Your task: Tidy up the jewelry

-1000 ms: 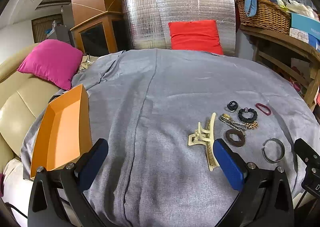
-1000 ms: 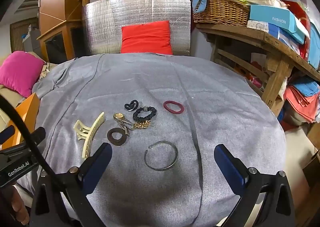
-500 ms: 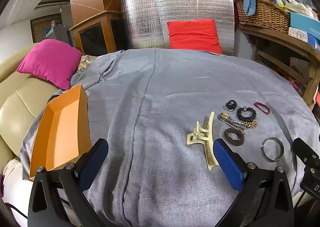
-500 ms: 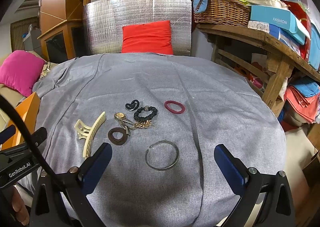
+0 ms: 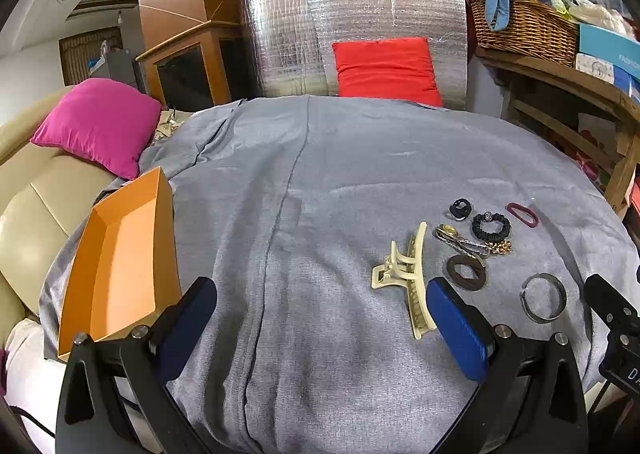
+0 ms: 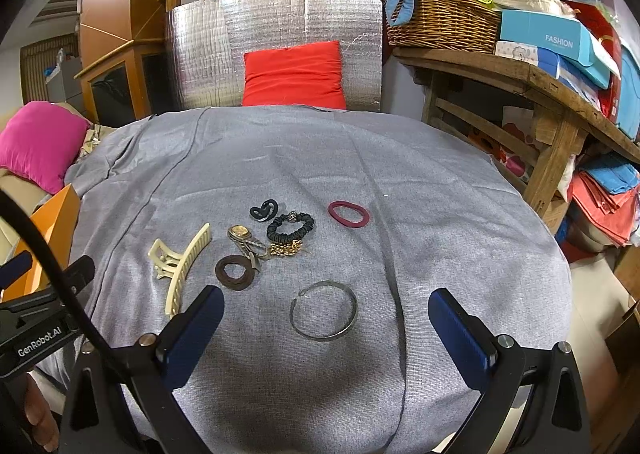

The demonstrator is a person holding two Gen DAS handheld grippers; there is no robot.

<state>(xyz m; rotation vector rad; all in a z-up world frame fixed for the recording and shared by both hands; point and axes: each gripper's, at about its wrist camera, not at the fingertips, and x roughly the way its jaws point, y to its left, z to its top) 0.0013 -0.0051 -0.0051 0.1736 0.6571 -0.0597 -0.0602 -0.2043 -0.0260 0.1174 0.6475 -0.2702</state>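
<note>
A gray cloth (image 5: 320, 181) is spread over the whole table. An orange tray (image 5: 120, 254) is seen at the left edge of the cloth, well apart from the jewelry. The left gripper (image 5: 320, 330) is held low over the cloth with its 2 blue pads spread wide, and nothing is held between them. The right gripper (image 6: 324, 338) is spread wide too, and nothing is pinched.

The jewelry is laid in a small group on the right part of the cloth. A cream hair claw (image 6: 180, 266) is seen at the left of the group. A silver bangle (image 6: 324, 310) is laid closest to the right gripper. A brown hair tie (image 6: 234, 272) is found between the claw and the bangle. A black scrunchie (image 6: 290, 225), a dark red hair tie (image 6: 348, 213), a gold watch (image 6: 244, 240) and a small black clip (image 6: 264, 209) are laid farther back.
</note>
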